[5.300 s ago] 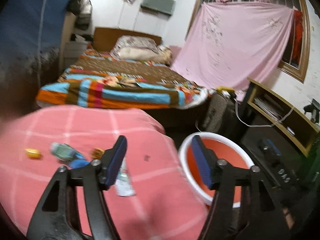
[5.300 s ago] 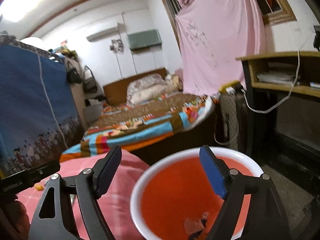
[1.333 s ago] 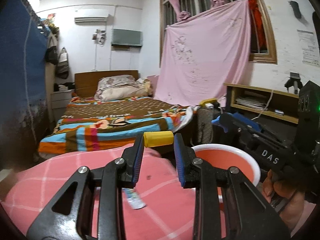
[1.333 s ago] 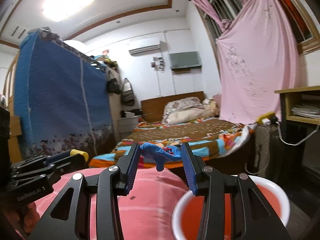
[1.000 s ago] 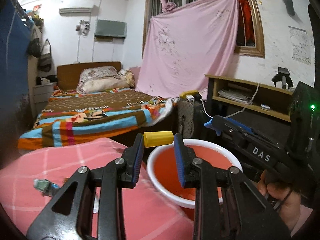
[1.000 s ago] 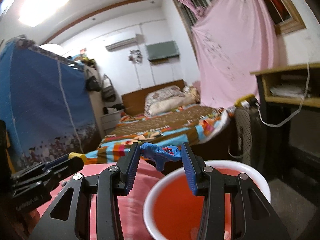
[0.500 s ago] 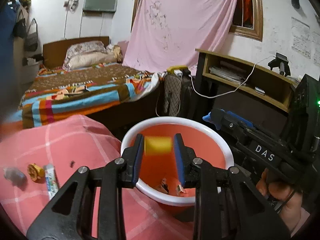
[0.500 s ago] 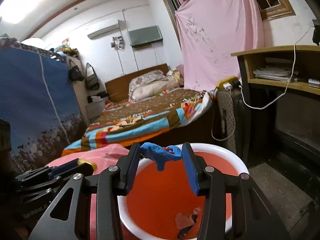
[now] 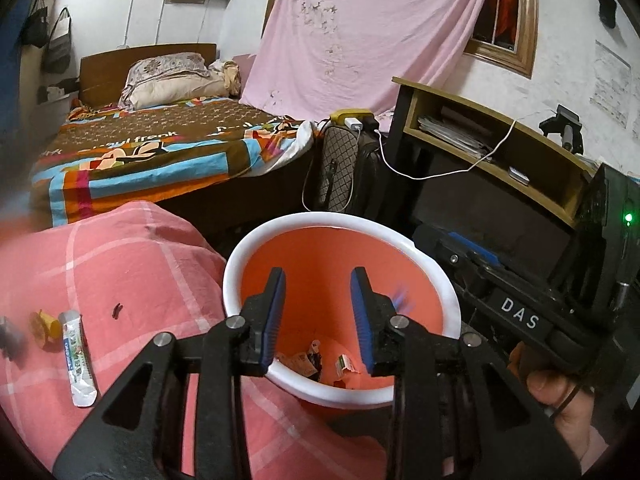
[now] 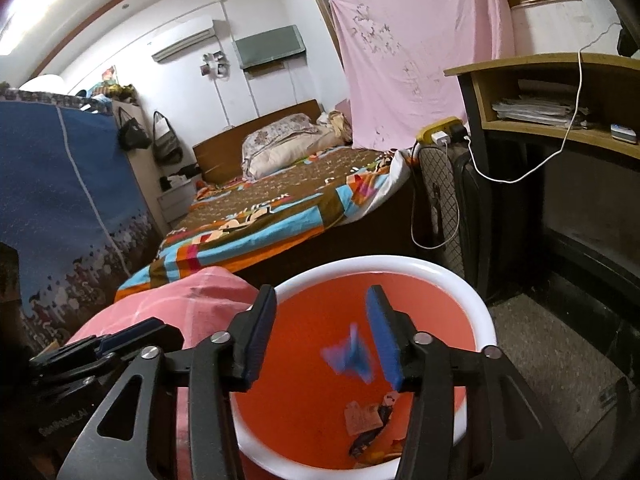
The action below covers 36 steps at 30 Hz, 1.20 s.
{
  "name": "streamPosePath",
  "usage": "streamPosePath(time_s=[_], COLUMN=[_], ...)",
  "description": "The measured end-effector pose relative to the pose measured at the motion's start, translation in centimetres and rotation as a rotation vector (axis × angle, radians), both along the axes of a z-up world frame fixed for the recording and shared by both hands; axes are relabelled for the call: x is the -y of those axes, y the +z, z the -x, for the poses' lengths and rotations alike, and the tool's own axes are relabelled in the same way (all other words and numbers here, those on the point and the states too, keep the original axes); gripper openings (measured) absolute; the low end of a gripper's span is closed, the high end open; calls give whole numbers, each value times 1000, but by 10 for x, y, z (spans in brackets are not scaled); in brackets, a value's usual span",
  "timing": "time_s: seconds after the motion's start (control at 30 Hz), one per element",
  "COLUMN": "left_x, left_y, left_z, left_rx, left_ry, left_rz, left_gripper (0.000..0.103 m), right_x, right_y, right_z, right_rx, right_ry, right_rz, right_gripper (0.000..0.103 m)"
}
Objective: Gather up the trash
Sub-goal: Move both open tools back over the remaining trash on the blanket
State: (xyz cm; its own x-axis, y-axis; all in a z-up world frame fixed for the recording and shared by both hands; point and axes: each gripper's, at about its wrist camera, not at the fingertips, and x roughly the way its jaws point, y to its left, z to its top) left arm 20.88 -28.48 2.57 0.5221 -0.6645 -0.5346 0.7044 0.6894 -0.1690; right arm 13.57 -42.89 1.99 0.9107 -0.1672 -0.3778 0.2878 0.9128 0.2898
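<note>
both claws gape empty over the red bin; left claw, right claw, a blurred blue scrap mid-air between its tips; a white sachet lies lengthwise on the pink desk, left of and nearer the left claw

We see a pink checked cloth covering the surface, a white toothpaste-like tube lying flat on it well left of the orange bin, a crumpled yellow wrapper just left of the tube, a small dark speck between tube and bin.
</note>
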Motion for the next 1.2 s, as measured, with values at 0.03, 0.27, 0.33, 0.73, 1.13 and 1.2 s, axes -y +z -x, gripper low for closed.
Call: streamPosePath(time_s=[0.03, 0.27, 0.33, 0.73, 1.13, 1.2], left_x=[-1, -18, -24, -83, -161, -173], left_y=[1, 6, 8, 24, 28, 27], left_z=[-1, -7, -9, -15, -11, -9], left_rx=[-2, -8, -9, 57, 184, 205], left_ry=[6, 71, 89, 254, 492, 527], left_rz=[3, 25, 33, 102, 188, 195], left_gripper=[20, 31, 36, 68, 92, 92], right_x=[0, 1, -1, -32, -76, -87], right_y=[0, 3, 5, 25, 41, 42], right_z=[0, 1, 0, -2, -5, -7], right_rx=[0, 15, 24, 151, 312, 336], right_ry=[-2, -18, -22, -17, 42, 59], right_rz=[-2, 0, 7, 114, 207, 225], right_gripper=[50, 53, 55, 101, 103, 103])
